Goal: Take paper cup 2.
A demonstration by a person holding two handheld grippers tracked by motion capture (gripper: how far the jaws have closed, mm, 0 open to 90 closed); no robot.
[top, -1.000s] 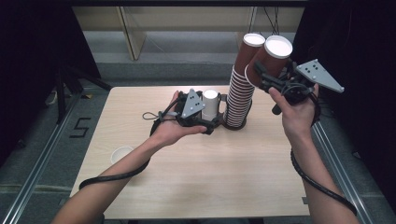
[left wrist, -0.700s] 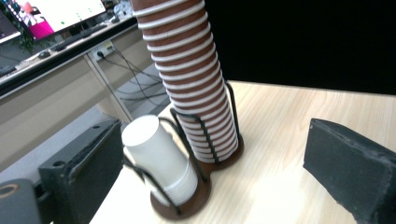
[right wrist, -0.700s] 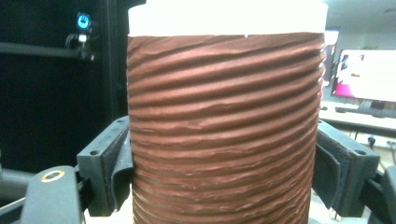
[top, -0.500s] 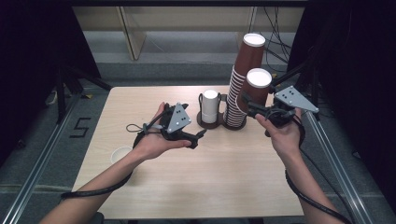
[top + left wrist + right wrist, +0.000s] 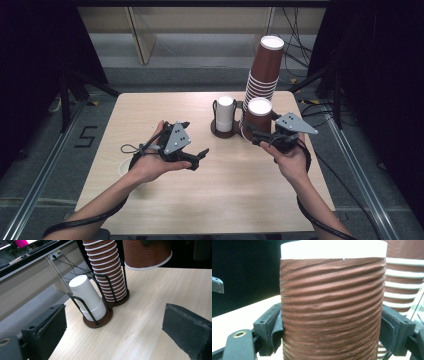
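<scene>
I've got one brown cup point(image 5: 259, 116) clamped in my right gripper point(image 5: 261, 135), both pads pressing on its ribbed wall, and compared with a second ago it is off the top of the tall brown stack point(image 5: 263, 70) and down low, just in front of that stack and close above the table point(image 5: 235, 195). So the cup is separated and nearly ready to be set down, I reckon. My left gripper point(image 5: 199, 159) has pulled back from the holder point(image 5: 226, 131) to the stack's near-left, jaws wide apart and holding nothing. Left of the brown stack the short white stack point(image 5: 225, 113) sits in the same wire holder. A white cup point(image 5: 121, 167) lies far left of the stack, partly hidden under my left wrist. The board in front of the stack looks free for a landing; only the holder's base crowds the cup.
</scene>
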